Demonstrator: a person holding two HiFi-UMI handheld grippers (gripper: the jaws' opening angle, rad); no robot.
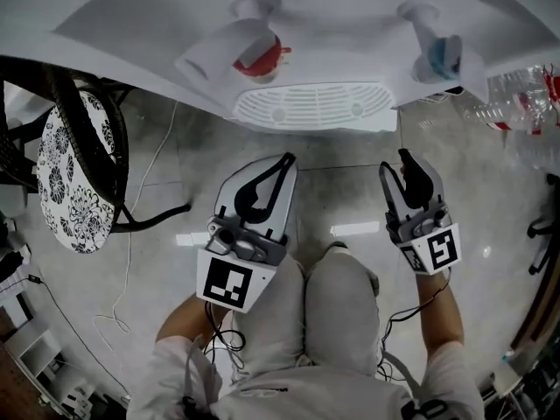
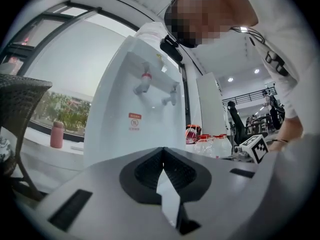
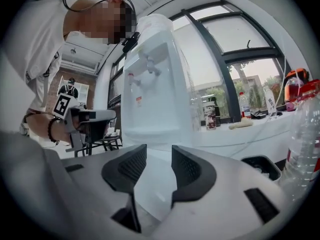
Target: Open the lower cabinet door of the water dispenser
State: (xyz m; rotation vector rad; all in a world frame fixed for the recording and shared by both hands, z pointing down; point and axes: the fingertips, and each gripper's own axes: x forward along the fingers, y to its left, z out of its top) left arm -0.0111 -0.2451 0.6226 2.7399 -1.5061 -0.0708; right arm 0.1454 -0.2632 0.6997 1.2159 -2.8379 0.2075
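Observation:
The white water dispenser stands ahead of me, seen from above, with a red tap, a blue tap and a slotted drip tray. Its lower cabinet door is hidden under the overhang in the head view. My left gripper hangs low in front of it, jaws shut and tips touching, holding nothing. My right gripper is beside it to the right, jaws open, with nothing between the pads. The dispenser's white lower body shows beyond the gap, apart from the jaws.
A wicker chair with a patterned cushion stands at the left, with a white cable on the floor beside it. Several plastic bottles lie at the right, one large bottle close to my right gripper. The person's knees are between the grippers.

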